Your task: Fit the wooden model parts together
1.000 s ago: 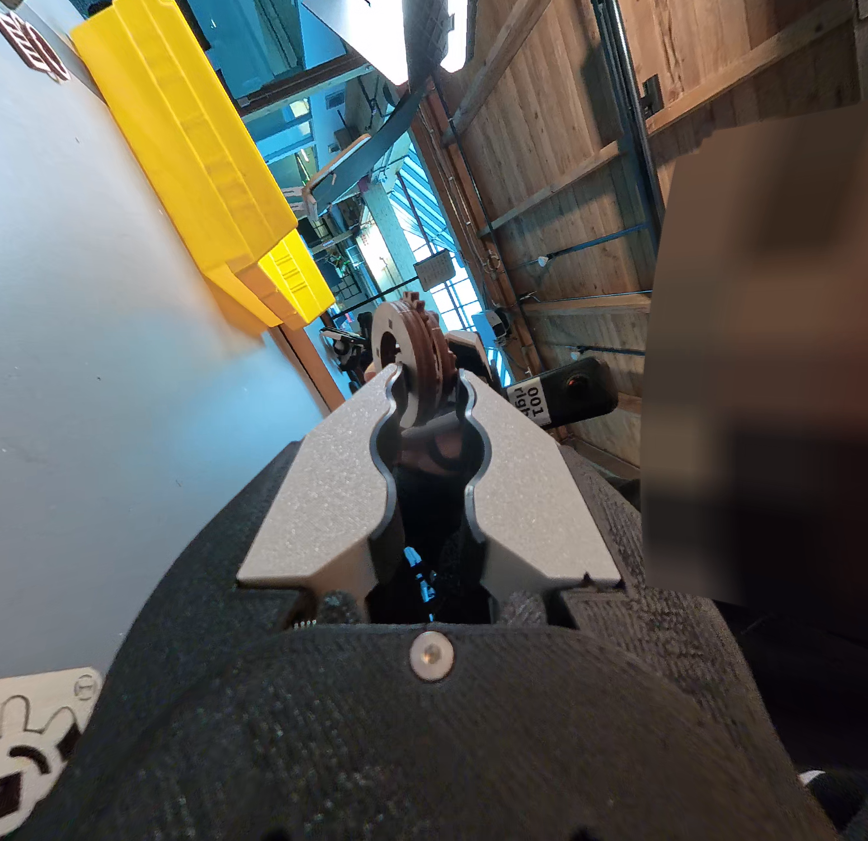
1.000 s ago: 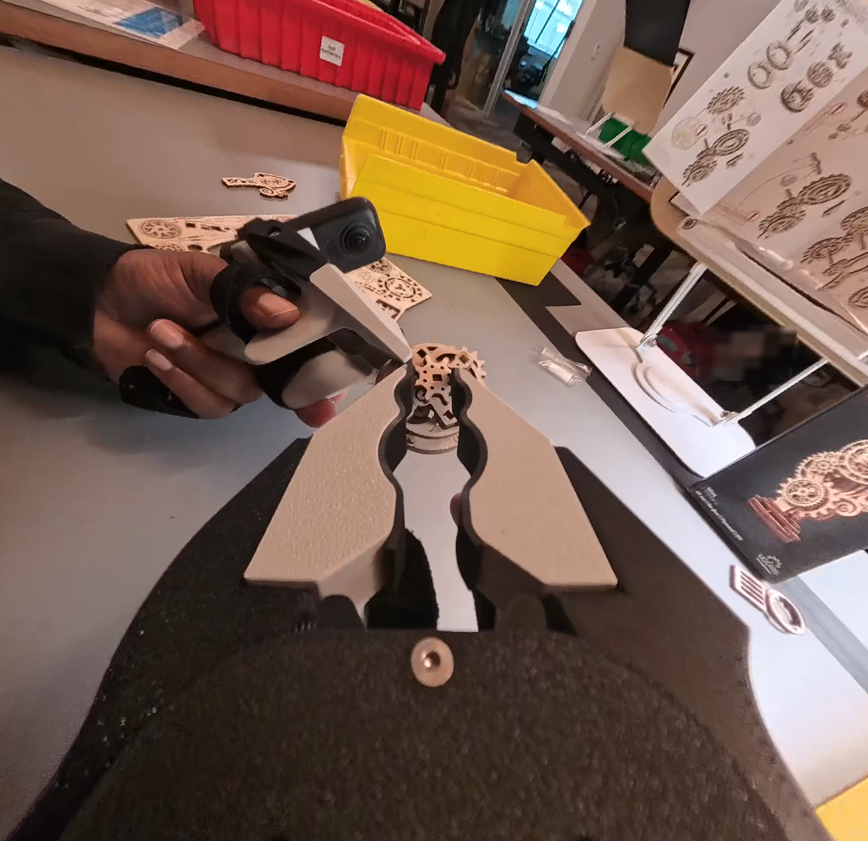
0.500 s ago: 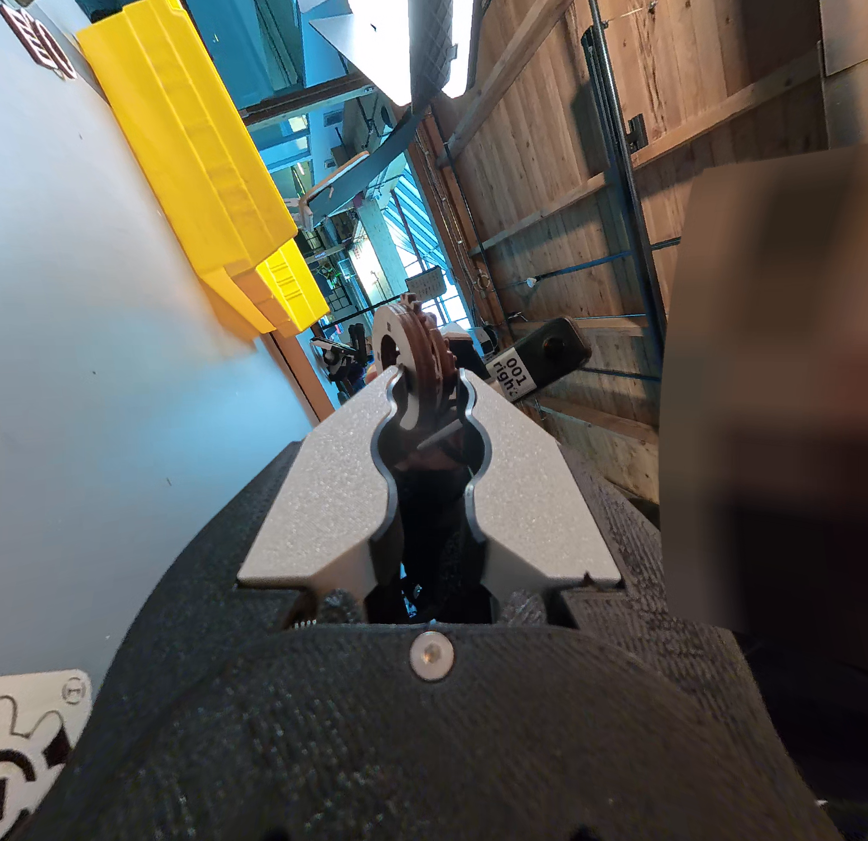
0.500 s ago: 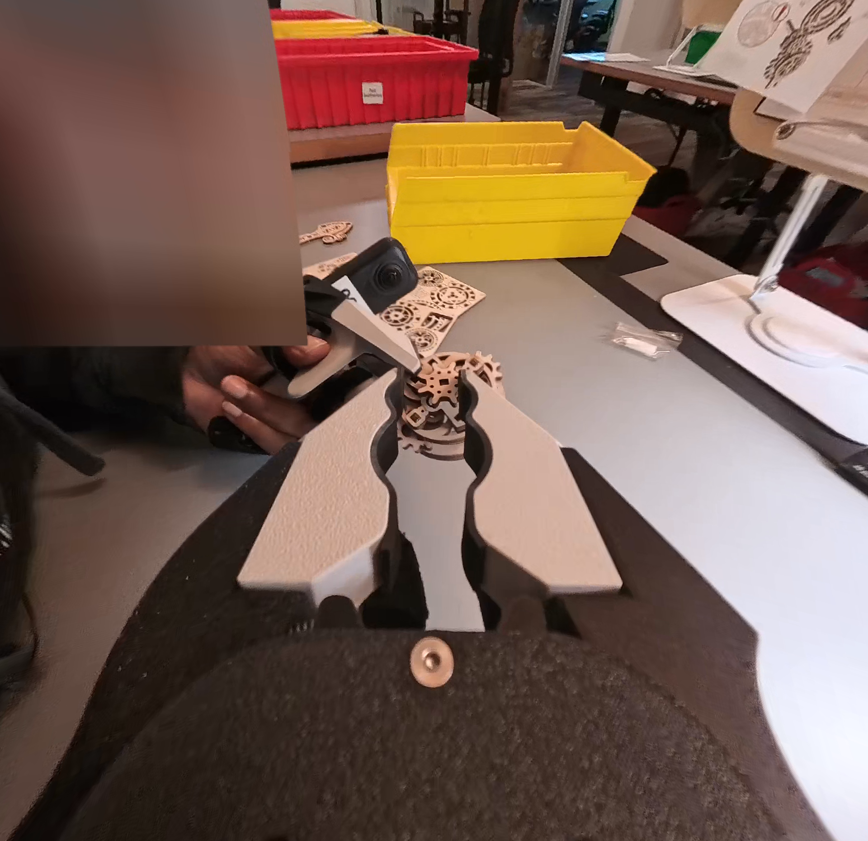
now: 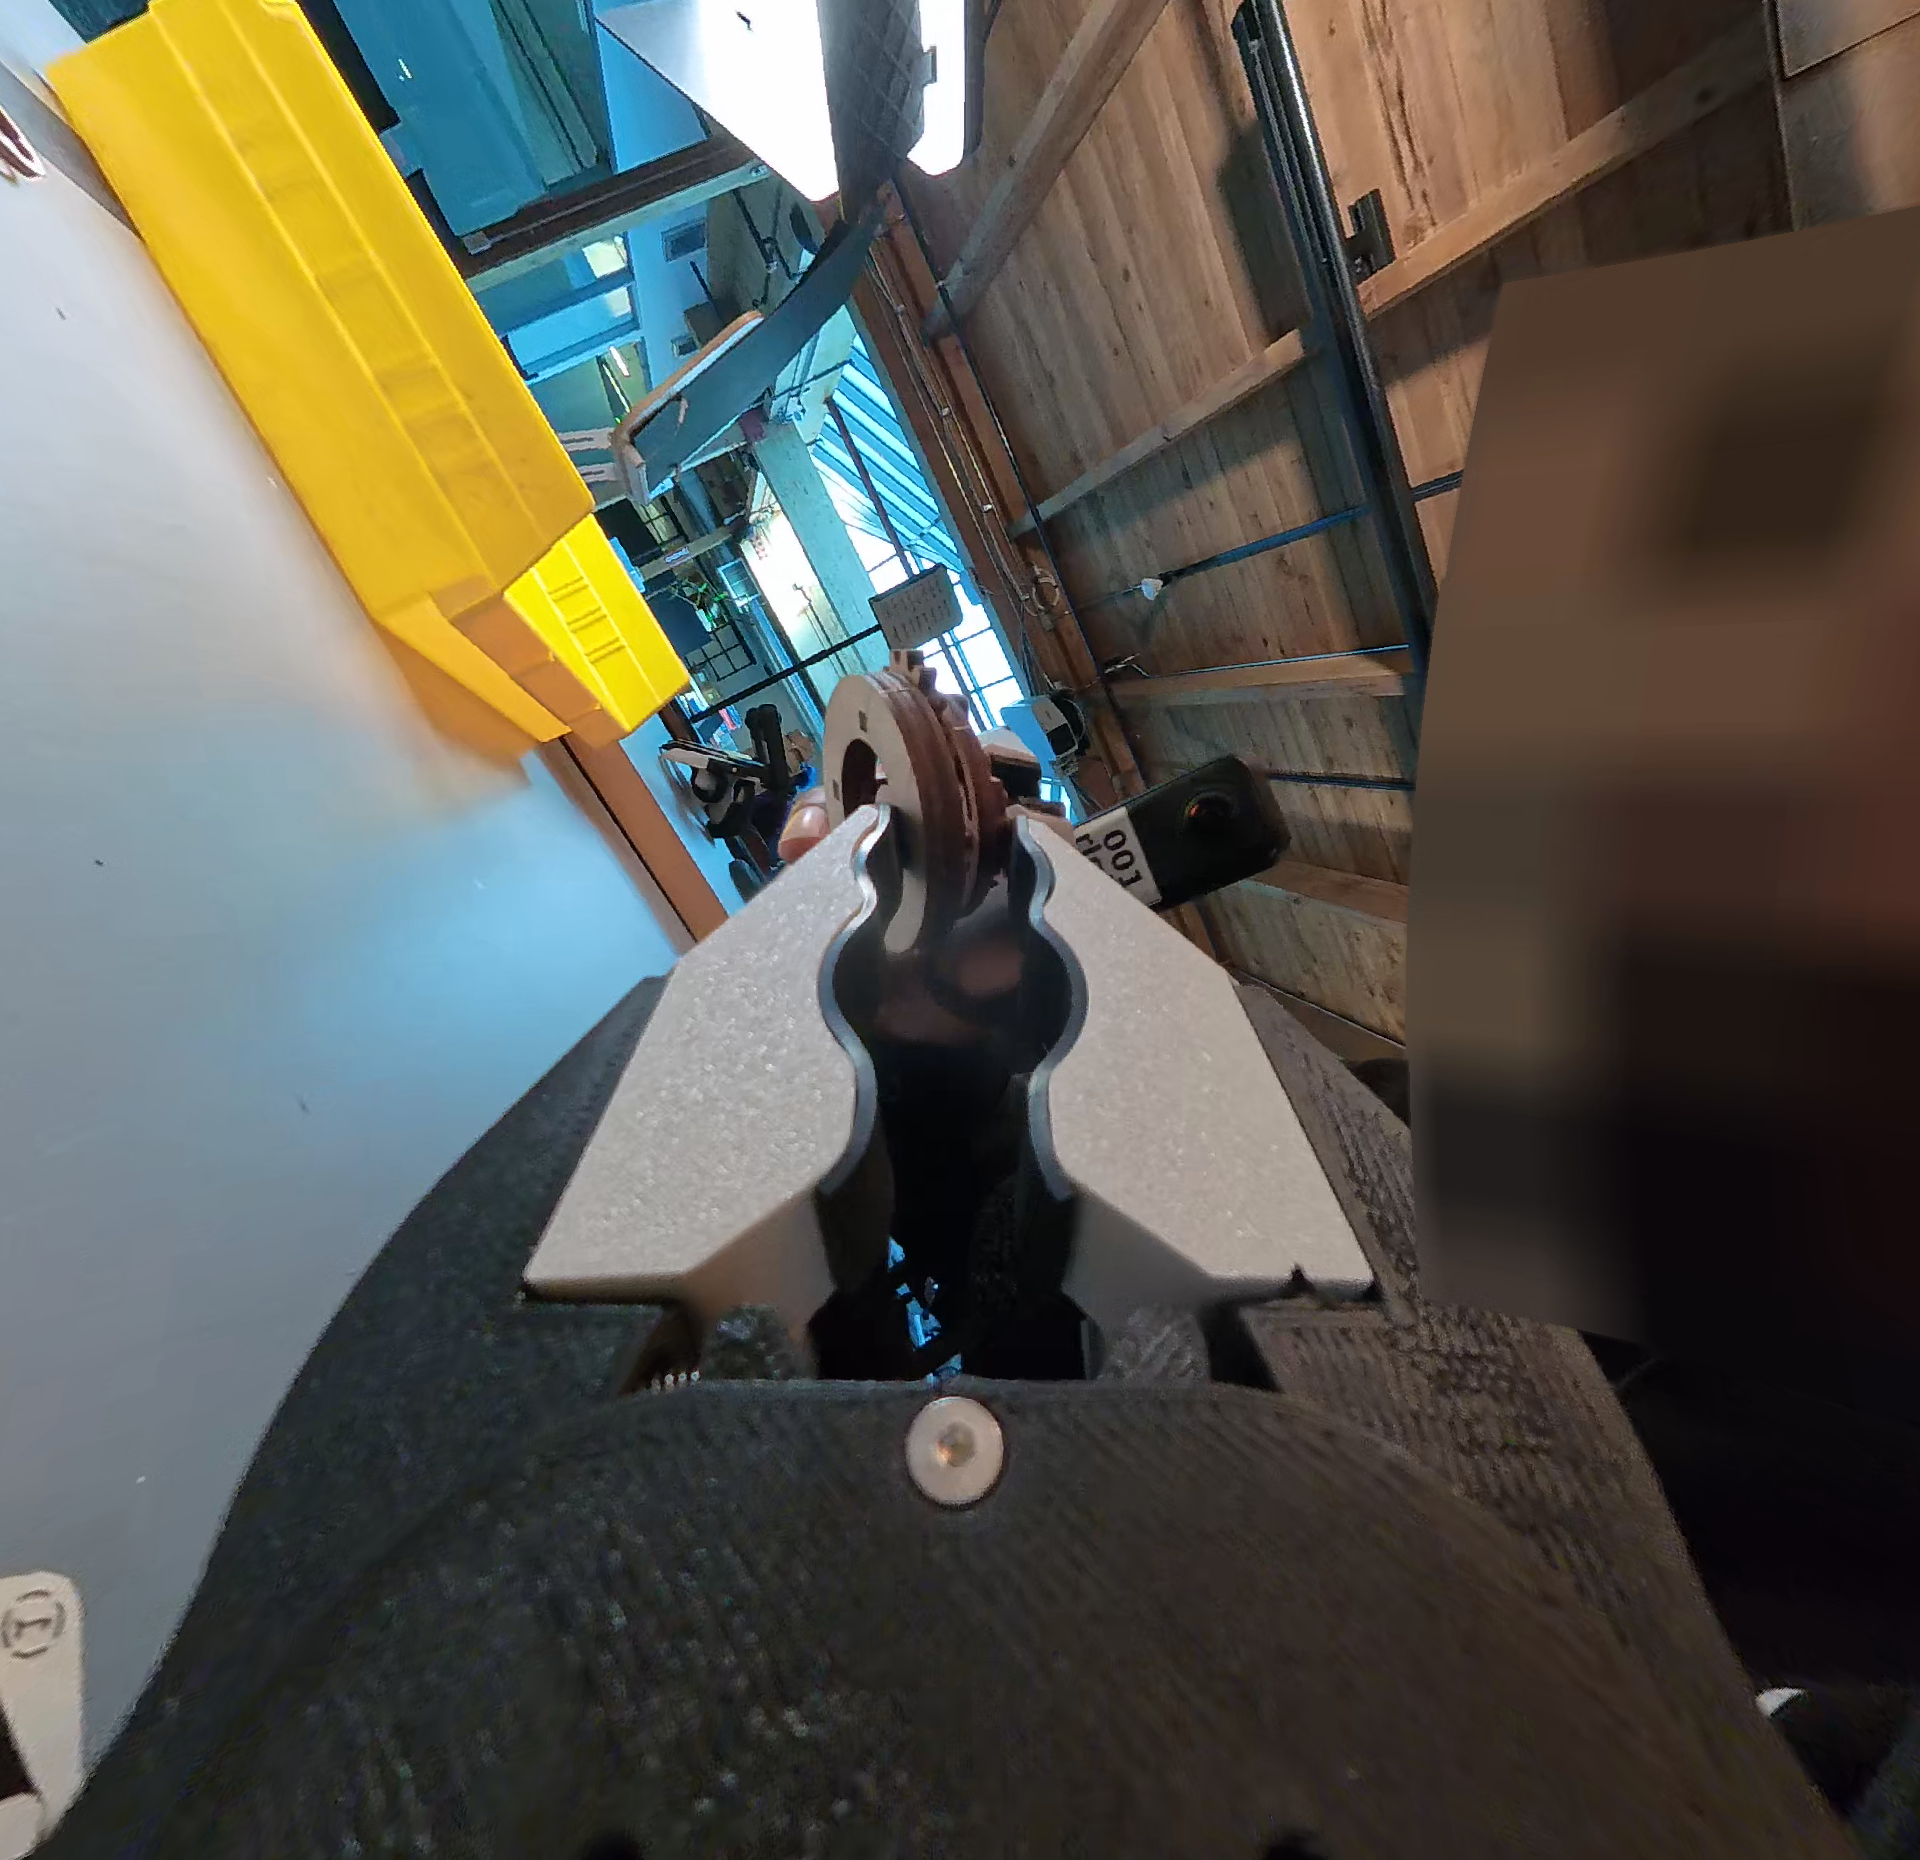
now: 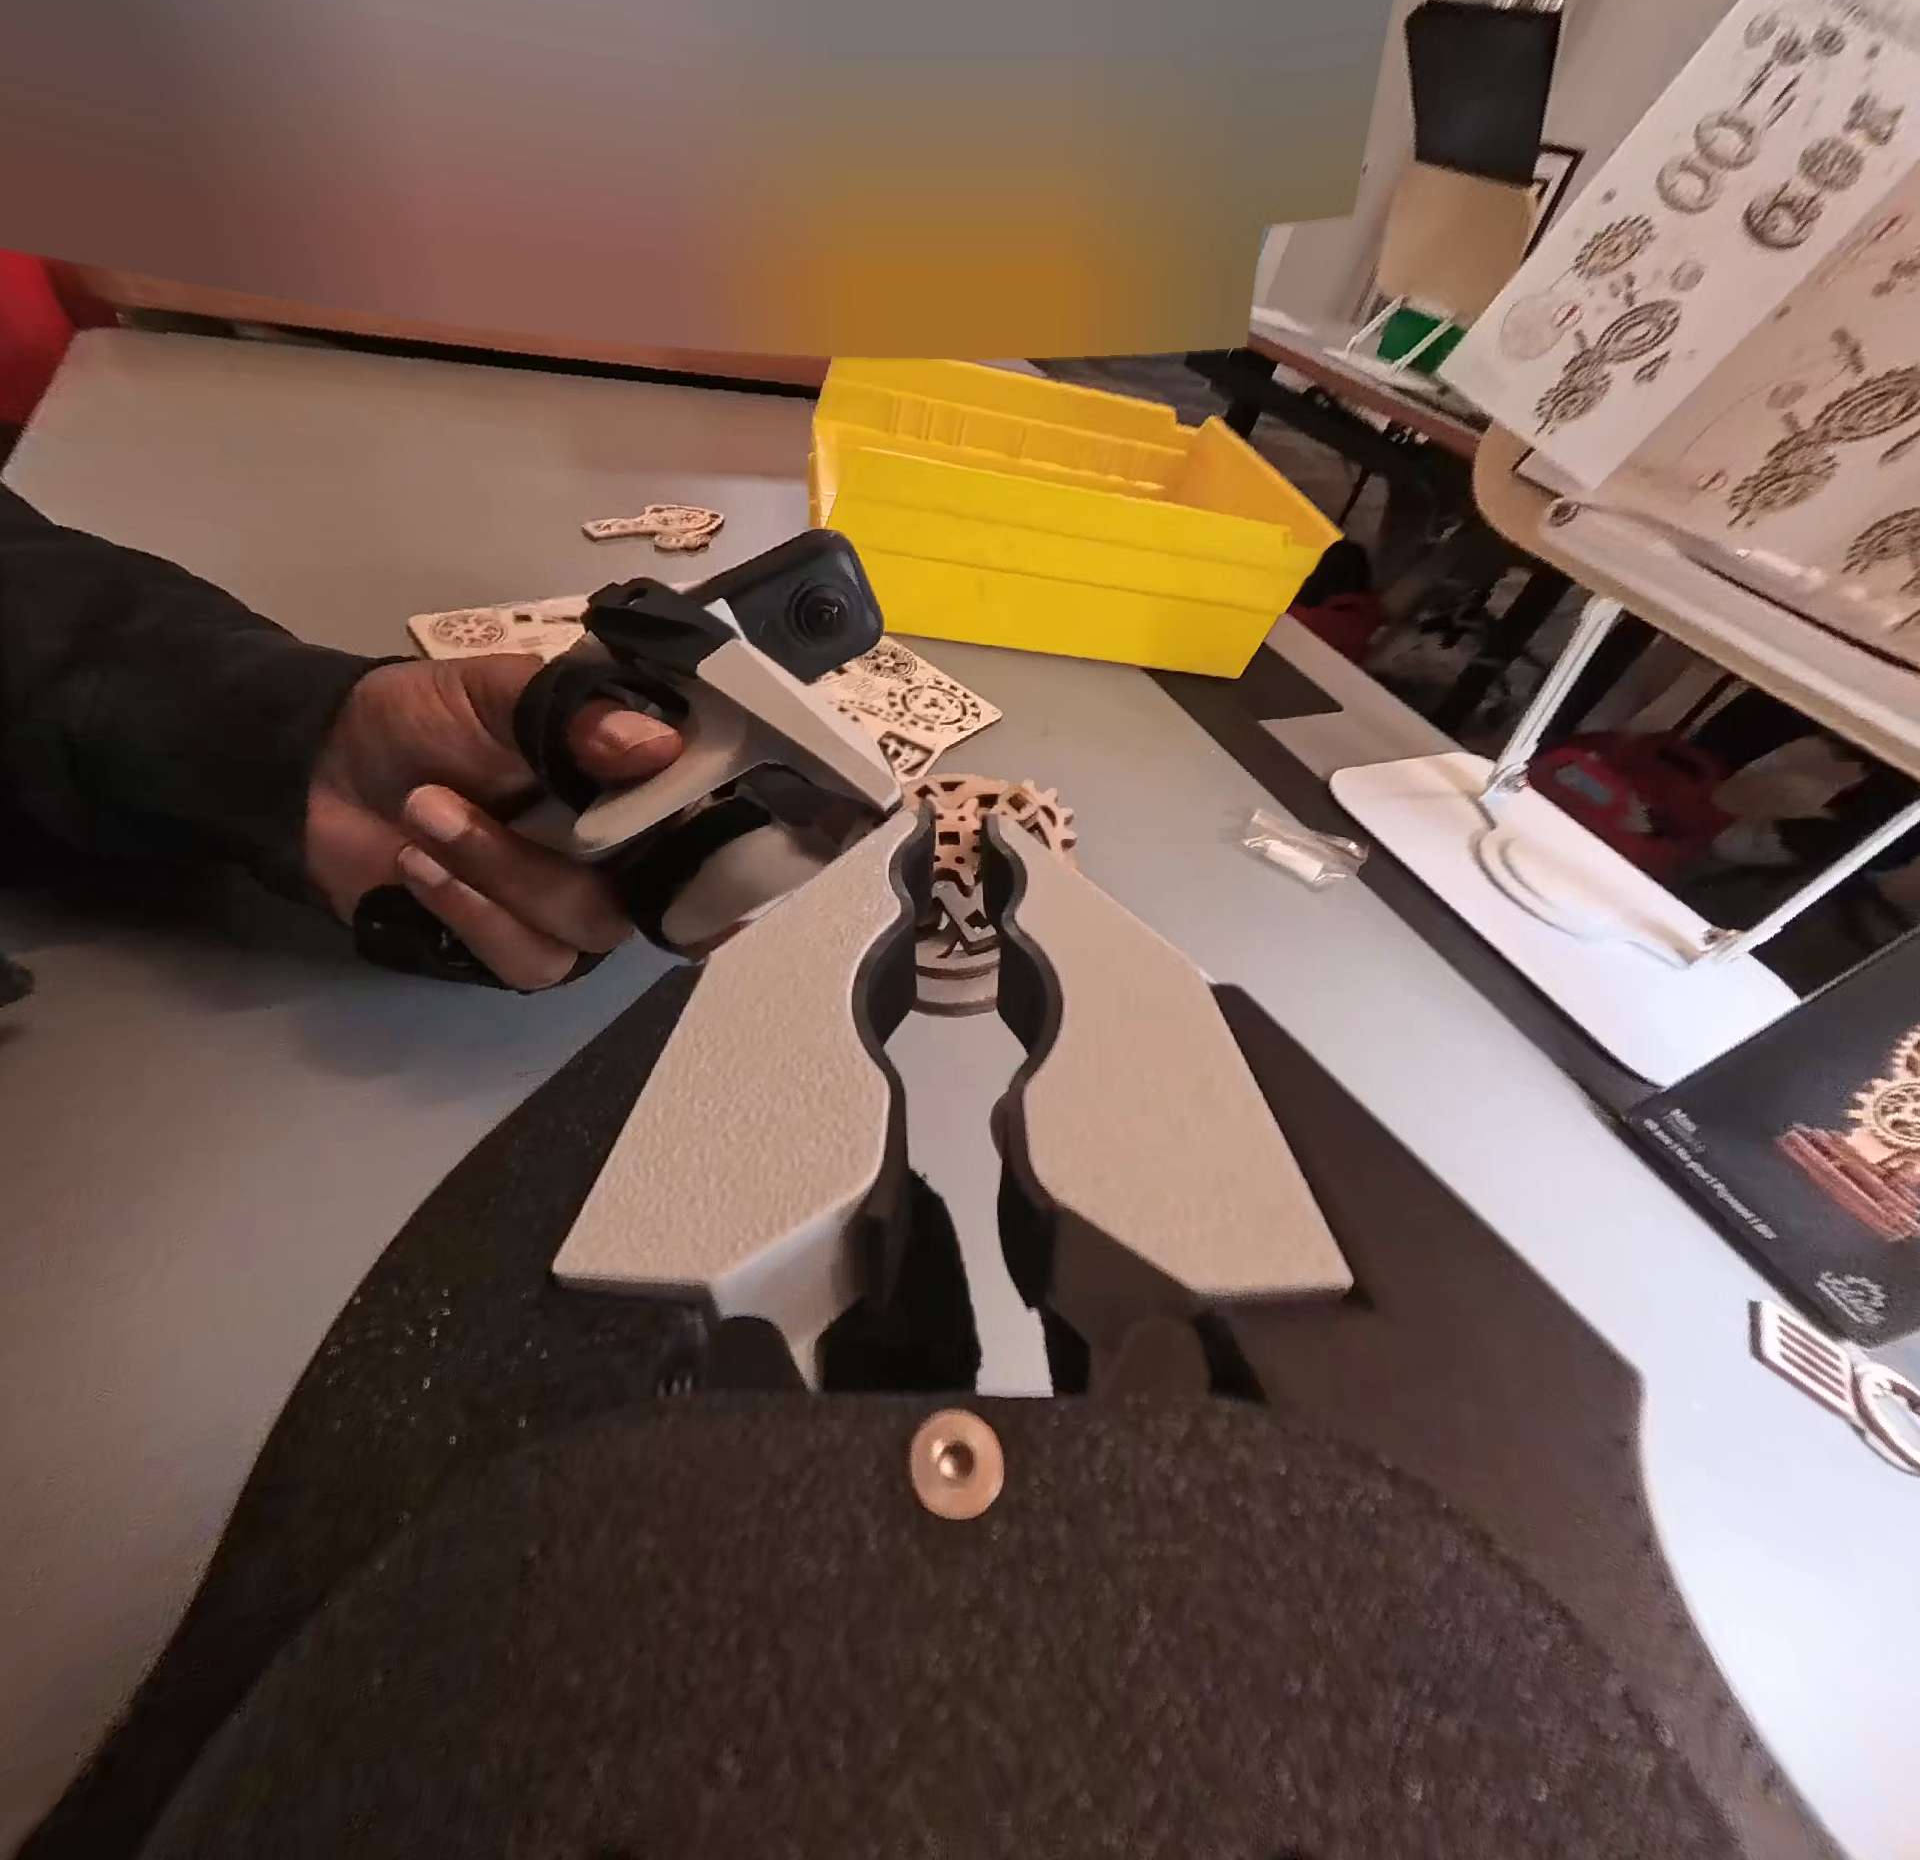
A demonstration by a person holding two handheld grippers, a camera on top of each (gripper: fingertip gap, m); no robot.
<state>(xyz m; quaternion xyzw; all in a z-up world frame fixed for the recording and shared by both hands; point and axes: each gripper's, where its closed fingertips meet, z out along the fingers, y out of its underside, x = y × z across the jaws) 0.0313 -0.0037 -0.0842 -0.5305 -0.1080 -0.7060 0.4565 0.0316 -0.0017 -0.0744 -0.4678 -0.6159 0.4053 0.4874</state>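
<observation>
Both jaws clenched on the wooden gear assembly [image 6: 961,880] from opposite sides, left gripper [image 5: 948,846] and right gripper [image 6: 954,846] steadying it just above the surface [image 6: 312,1031], near the yellow bin [image 6: 1049,563], probably for pressing parts home.

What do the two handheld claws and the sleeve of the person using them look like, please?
Each claw, left and right, has two pale grey textured fingers with wavy dark-lined inner edges, on a rough black body with one round metal fastener. The left carries a small black camera. The sleeve is black.
</observation>
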